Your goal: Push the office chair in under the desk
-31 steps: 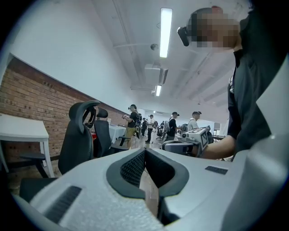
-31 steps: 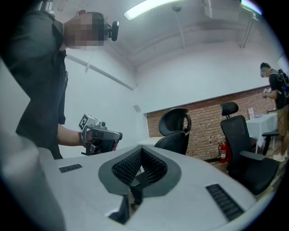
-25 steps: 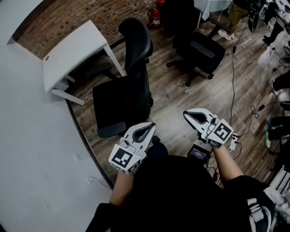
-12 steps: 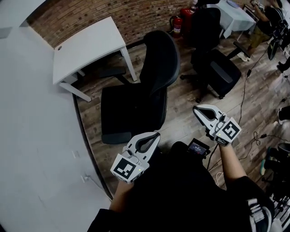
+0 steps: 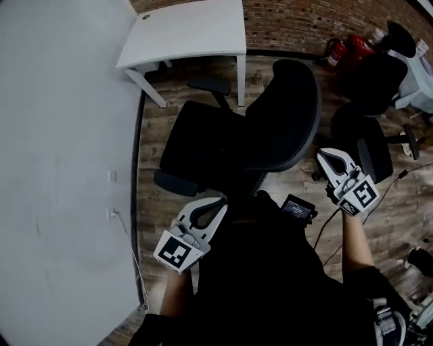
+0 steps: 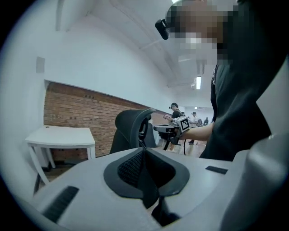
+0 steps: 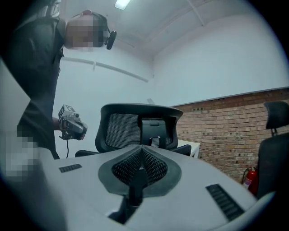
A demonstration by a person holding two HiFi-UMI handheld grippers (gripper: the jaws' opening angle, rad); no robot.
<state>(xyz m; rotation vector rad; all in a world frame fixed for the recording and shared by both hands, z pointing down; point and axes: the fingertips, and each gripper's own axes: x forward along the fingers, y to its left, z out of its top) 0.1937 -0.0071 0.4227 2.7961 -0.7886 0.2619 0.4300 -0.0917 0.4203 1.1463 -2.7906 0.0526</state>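
Ahead of the right jaws and to their right, red fire extinguishers (image 5: 348, 48) stand against a brick wall (image 5: 304, 17), a second black chair (image 5: 369, 84) just beside them on the wooden floor (image 5: 399, 196). Left of the left jaws rises a plain white wall (image 5: 61, 169) with a socket (image 5: 111, 215).

From the head view, the base of the office chair (image 5: 270, 128) lies hidden under its own seat and backrest, and the desk (image 5: 189, 34) is cut off at the top edge. In the right gripper view, the right gripper (image 7: 142, 151) hides the chair's seat.
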